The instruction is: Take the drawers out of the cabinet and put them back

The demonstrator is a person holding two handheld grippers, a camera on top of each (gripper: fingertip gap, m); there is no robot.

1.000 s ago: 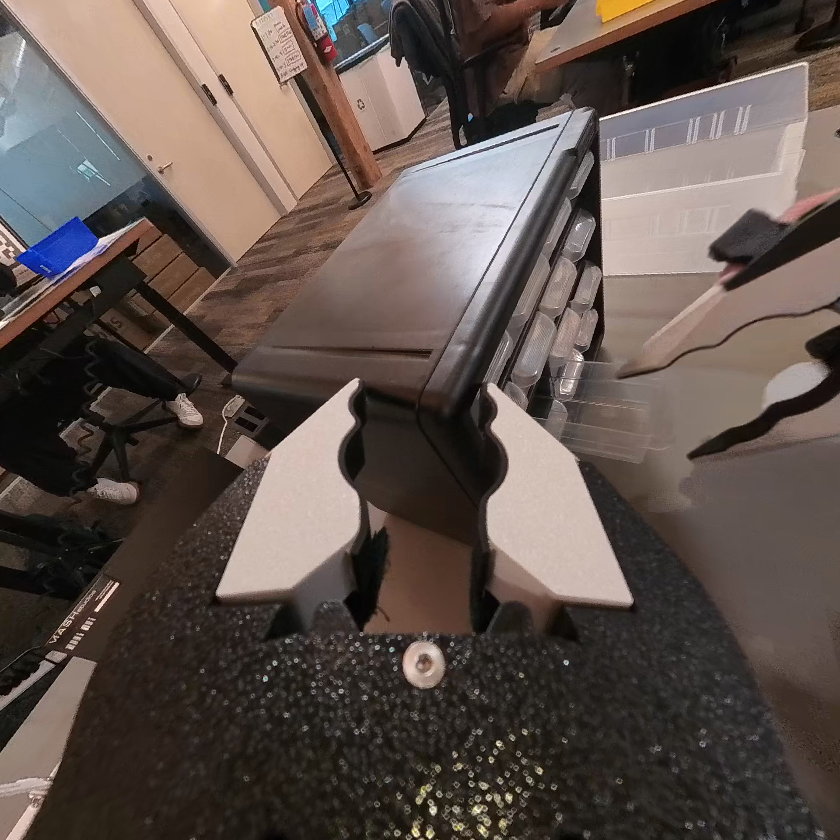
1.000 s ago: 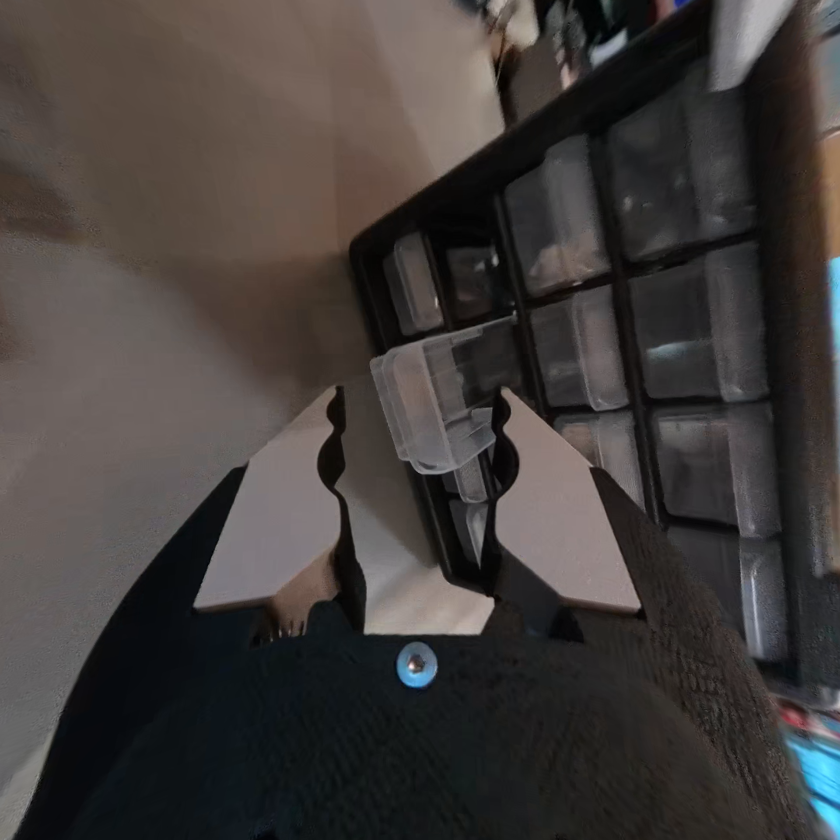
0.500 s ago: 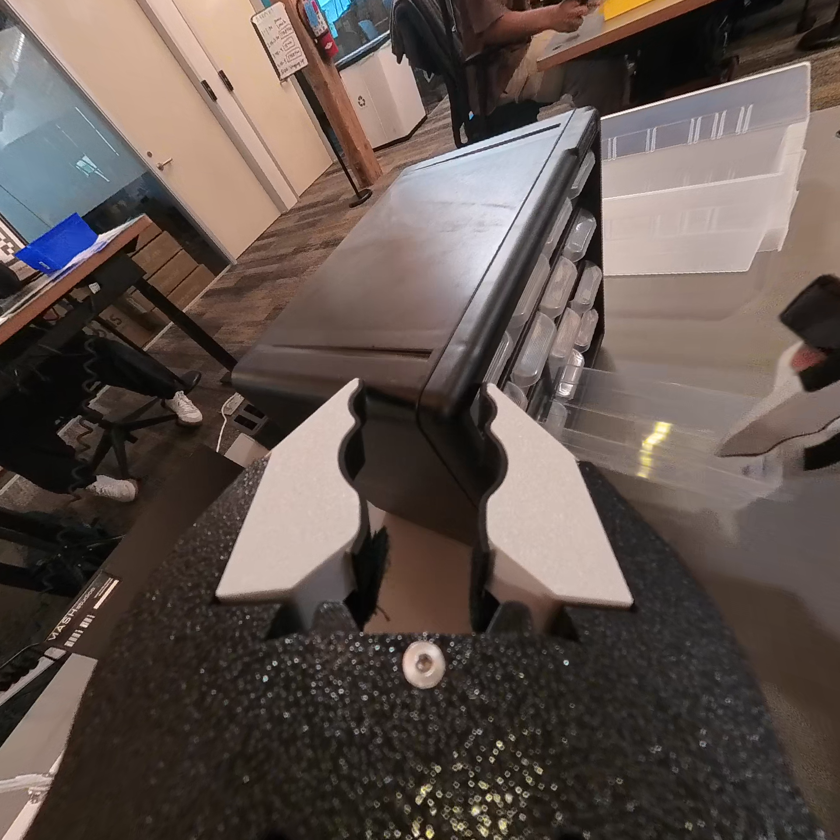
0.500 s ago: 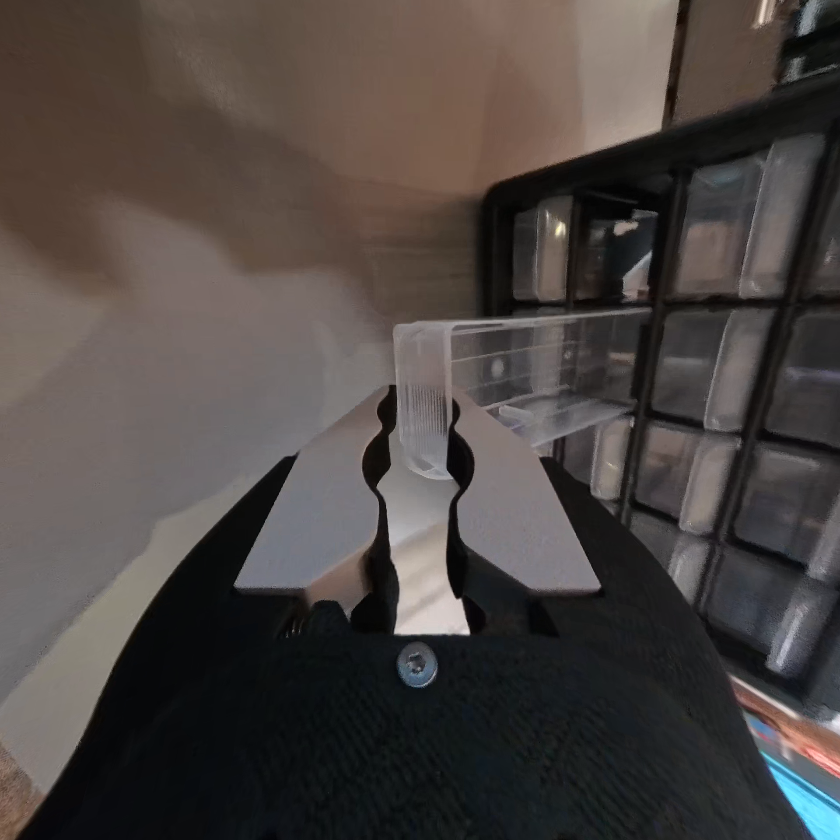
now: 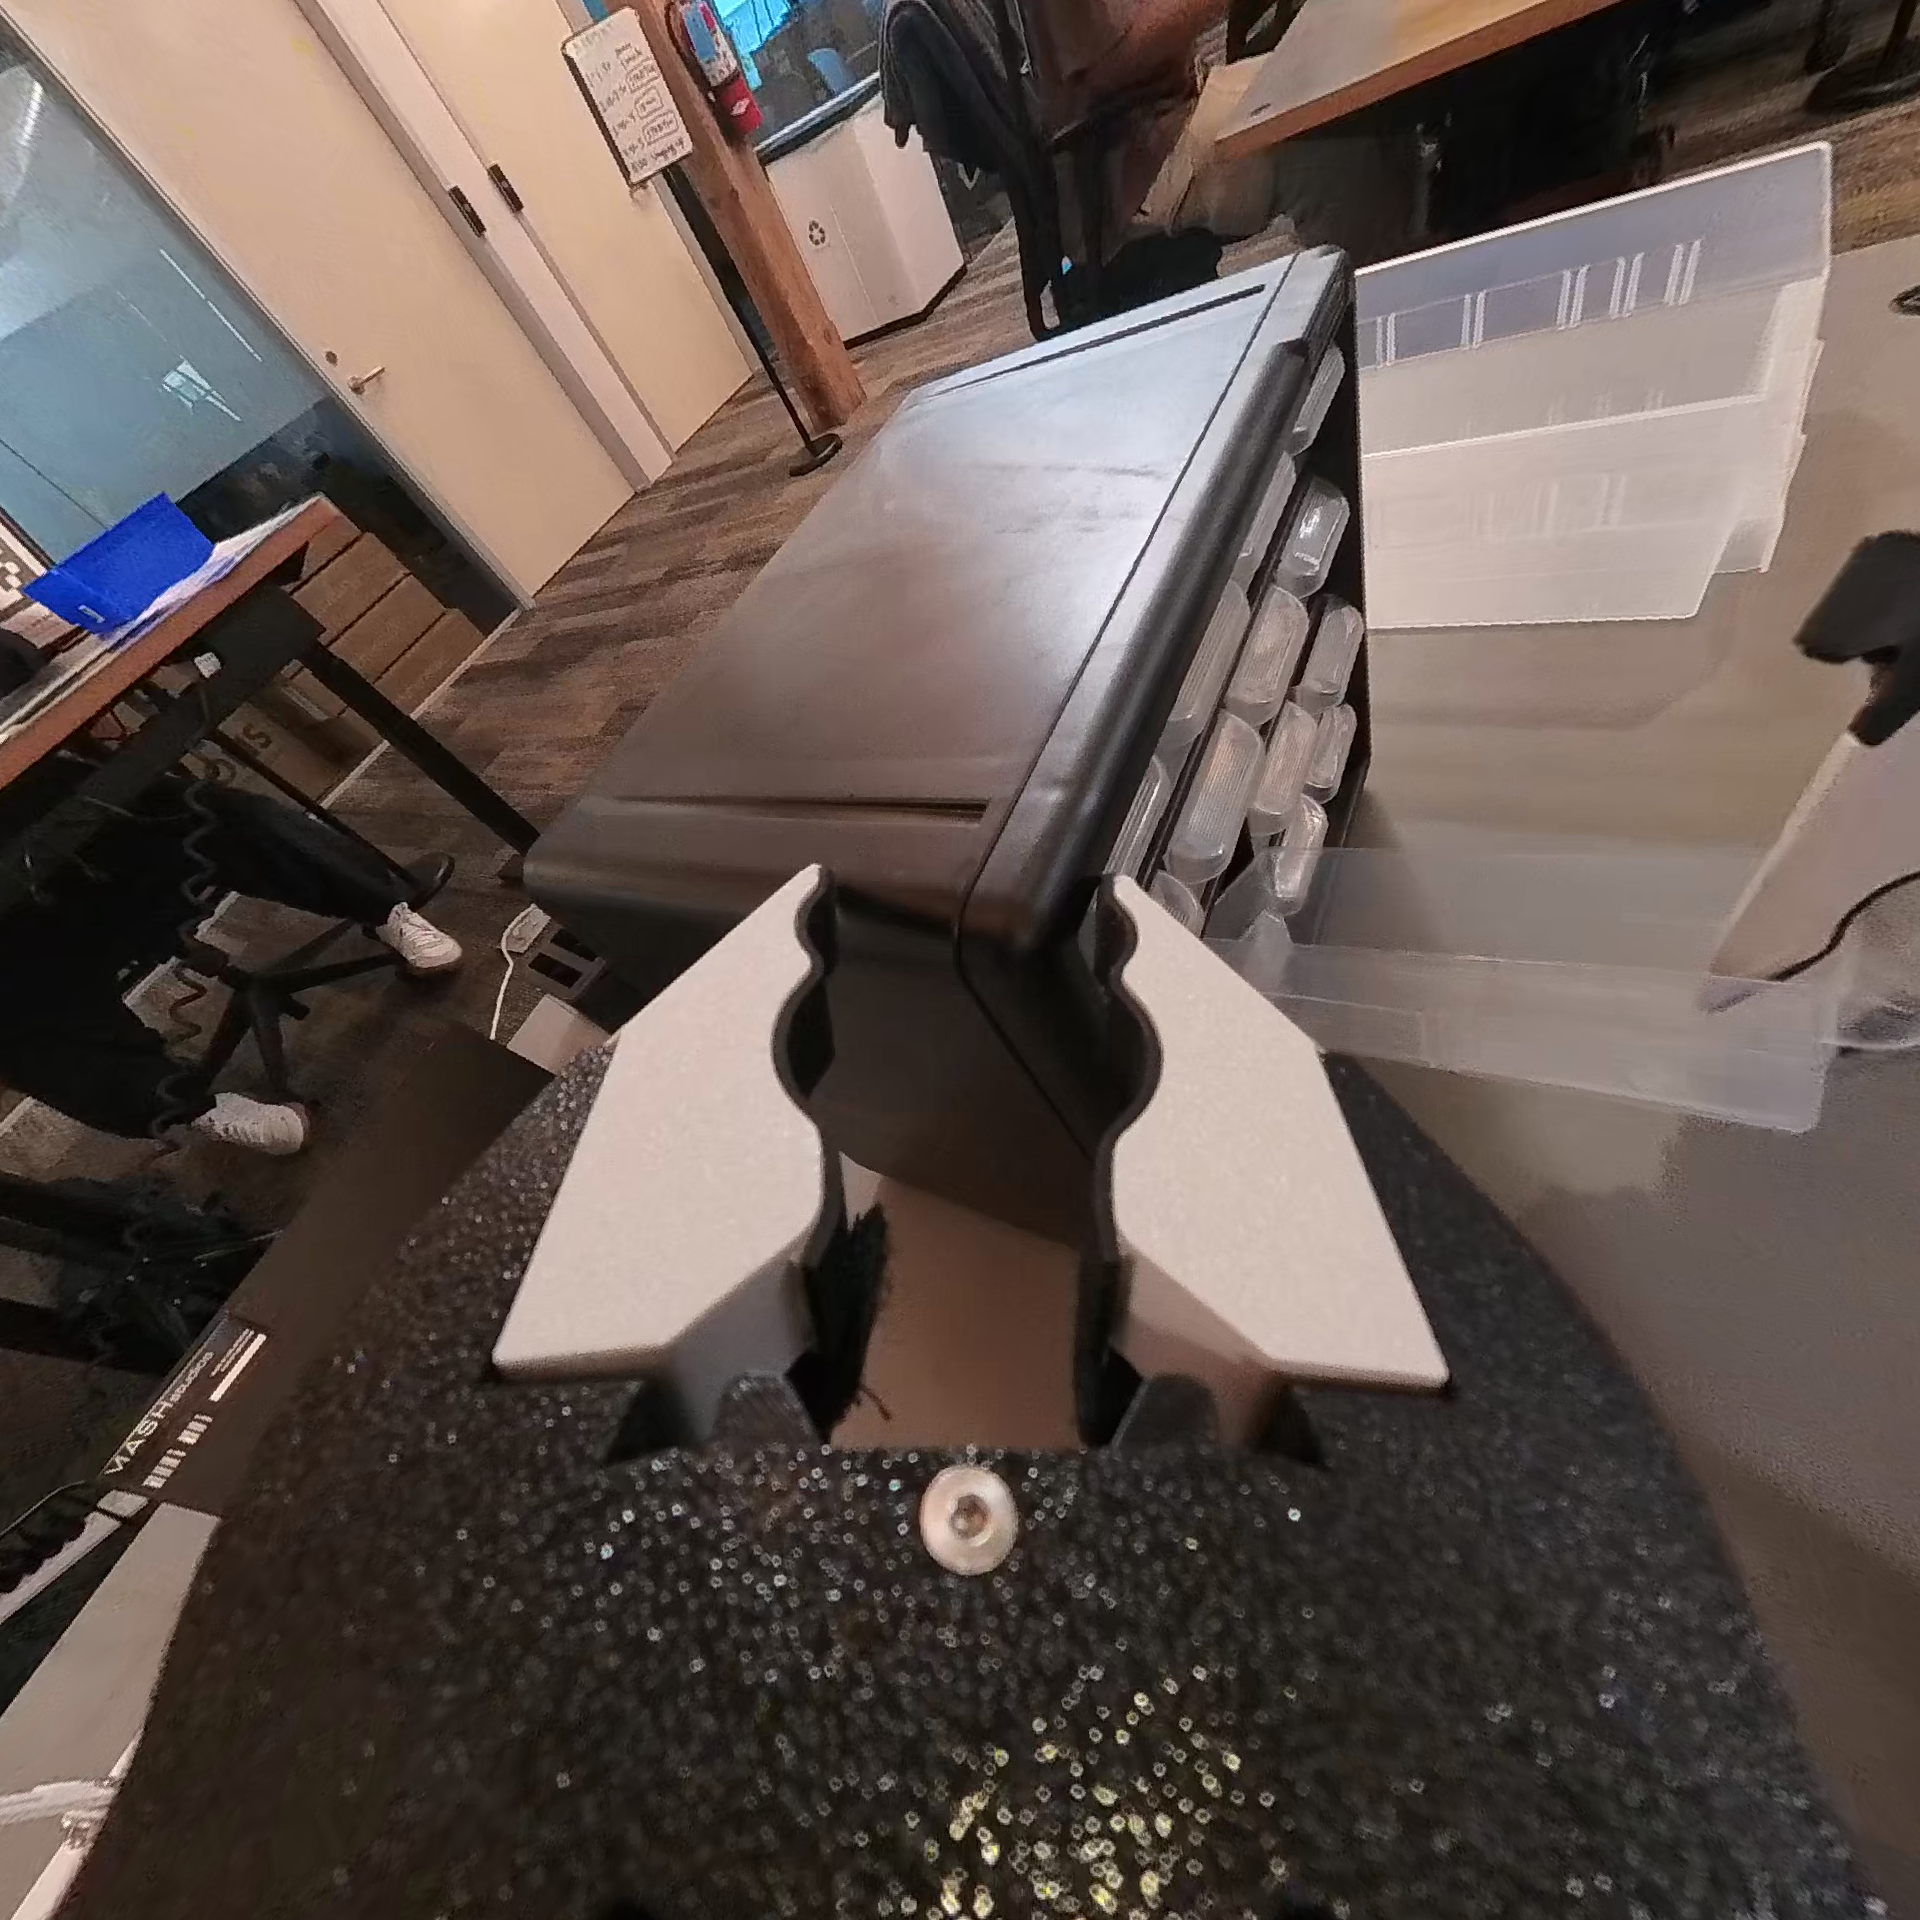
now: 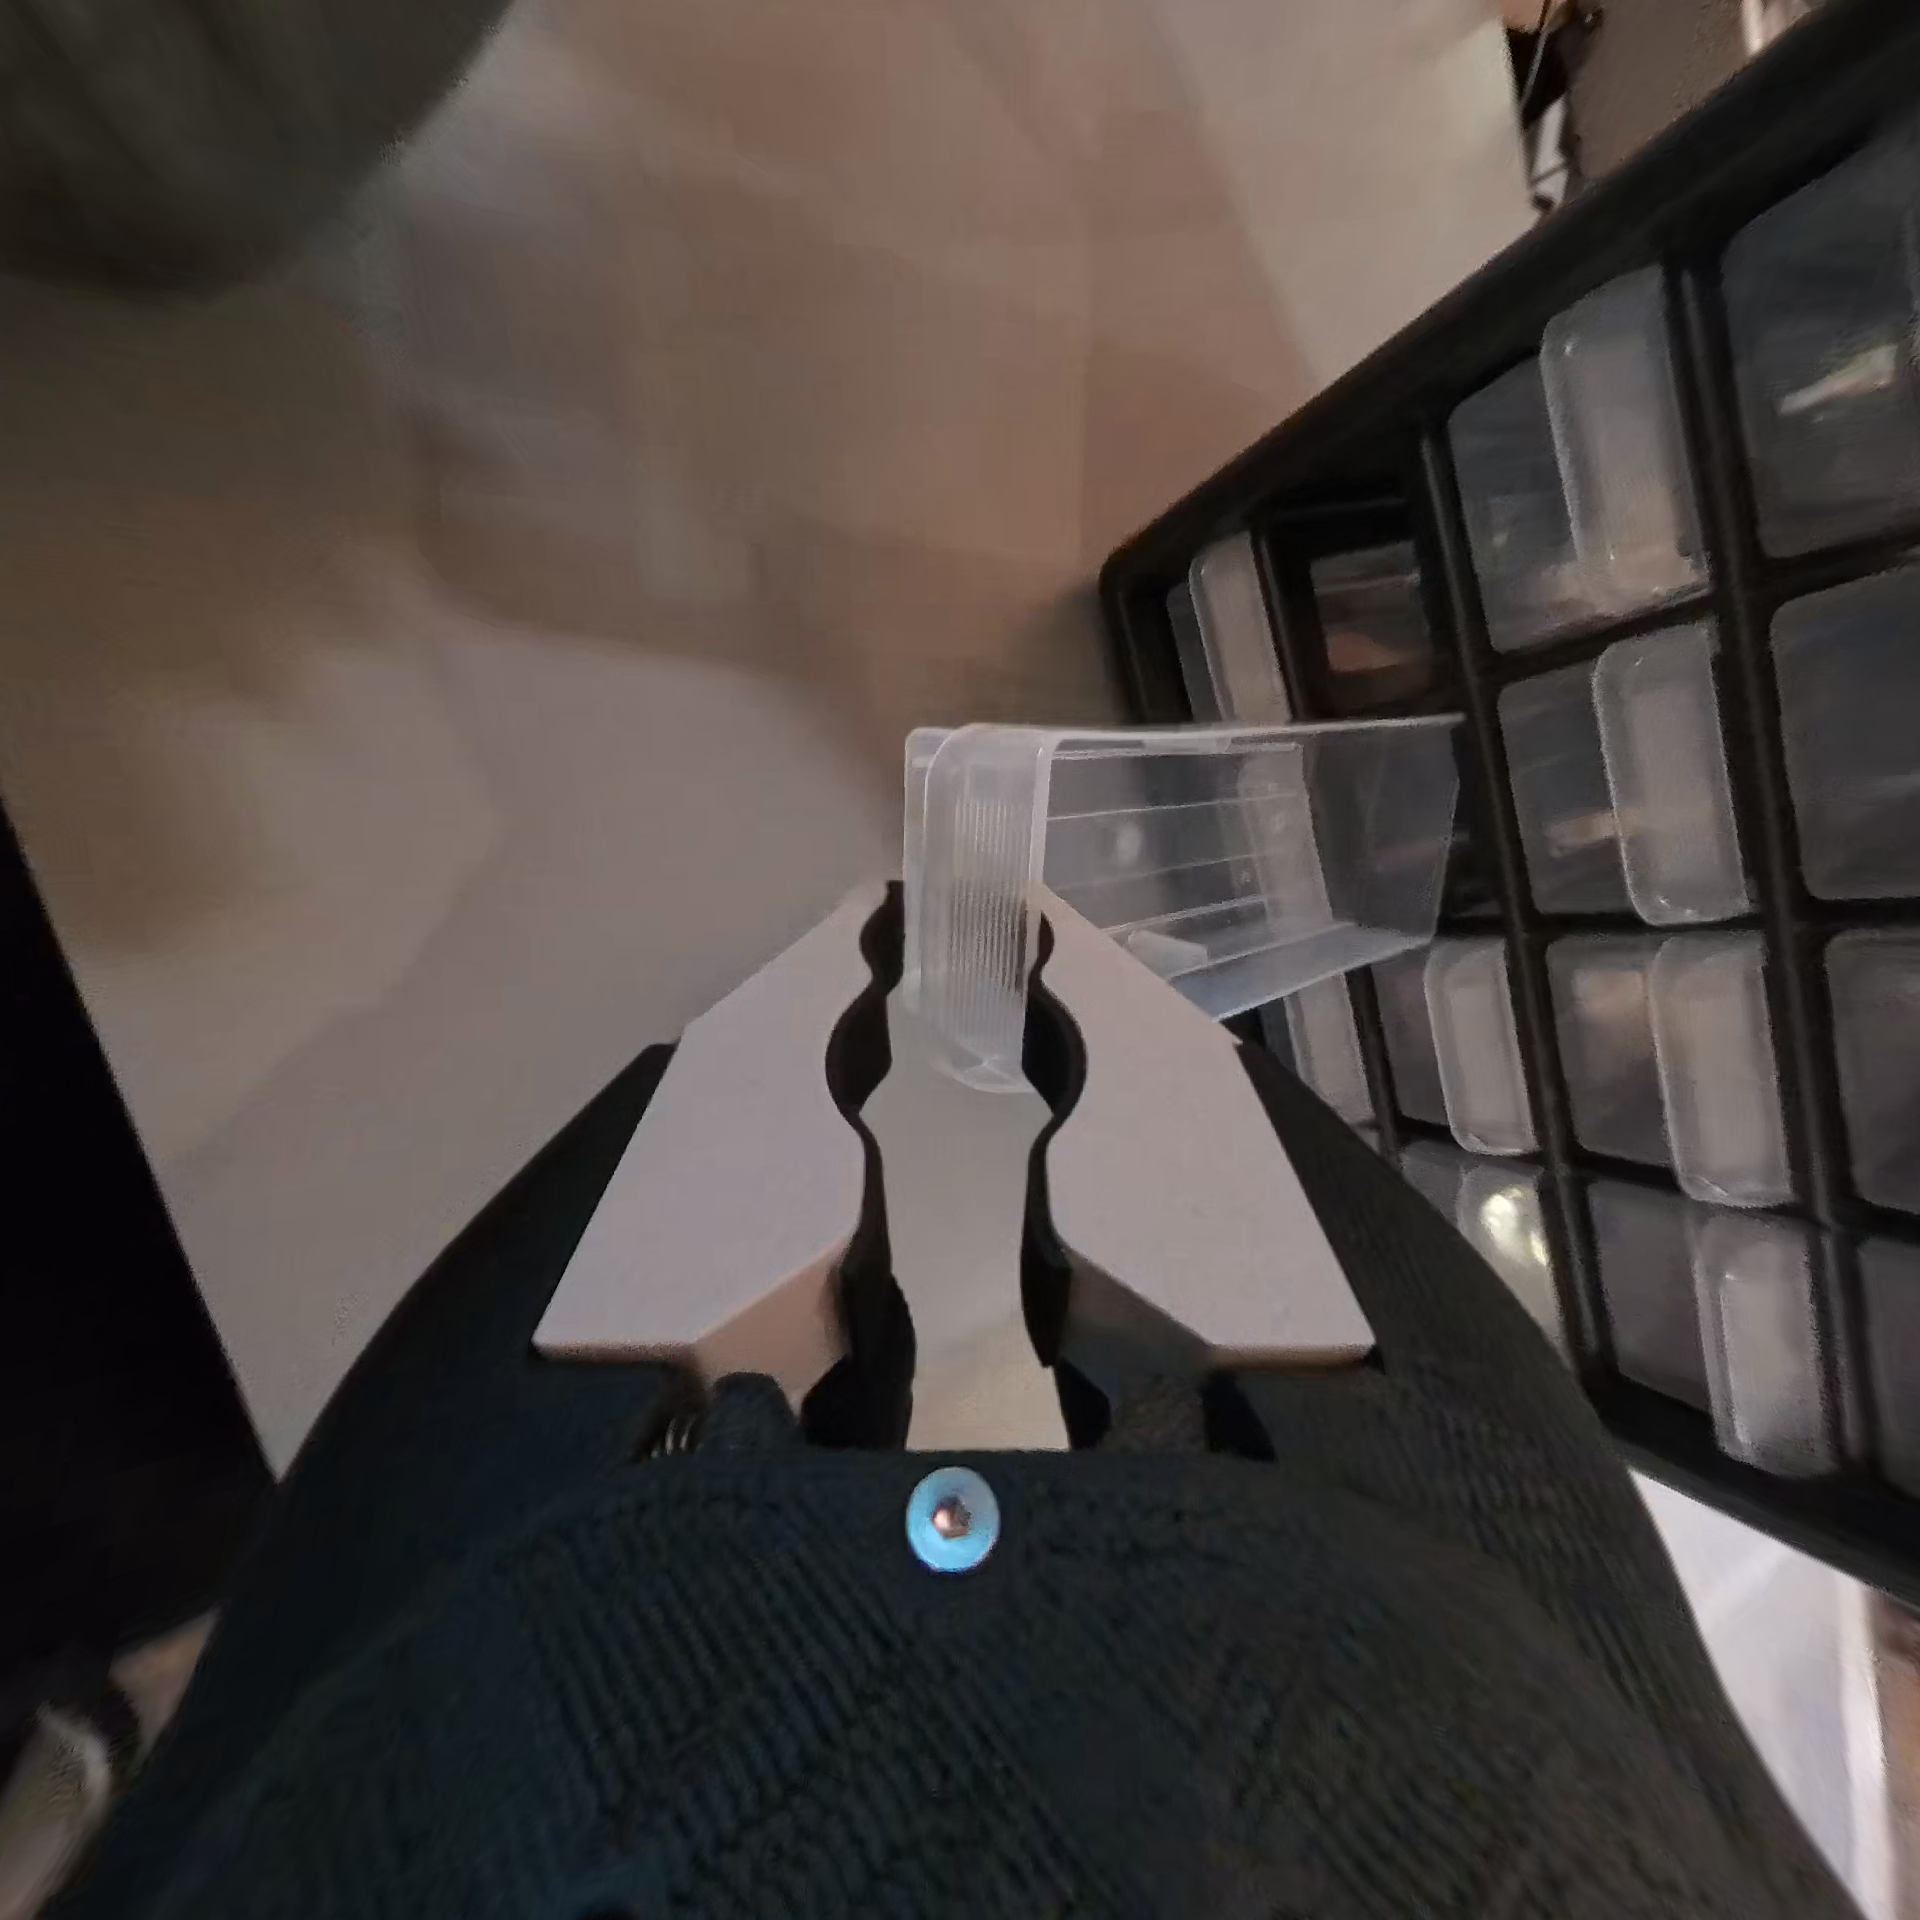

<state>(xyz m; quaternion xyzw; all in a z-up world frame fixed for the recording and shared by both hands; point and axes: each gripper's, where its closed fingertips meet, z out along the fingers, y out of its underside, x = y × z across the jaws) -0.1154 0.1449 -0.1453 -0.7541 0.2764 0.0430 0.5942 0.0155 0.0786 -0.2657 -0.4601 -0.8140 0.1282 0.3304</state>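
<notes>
Right tool (image 6: 961,940) clenched on the ribbed handle of a clear drawer (image 6: 1226,842), drawn out of the black cabinet (image 5: 935,644) near the tabletop's (image 5: 1662,1299) left edge. Left tool (image 5: 961,935) clamped on the cabinet's top corner, bracing it. Best pulled straight and level, brace held firm. Glossy grey tabletop; office beyond, with desks, doors, wood floor.

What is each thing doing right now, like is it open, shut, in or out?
Left gripper: shut on the cabinet's corner.
Cabinet: standing on the table, one slot empty.
Right gripper: shut on the clear drawer's handle.
Clear drawer: pulled out, free of its slot.
Other drawers: pushed in.
</notes>
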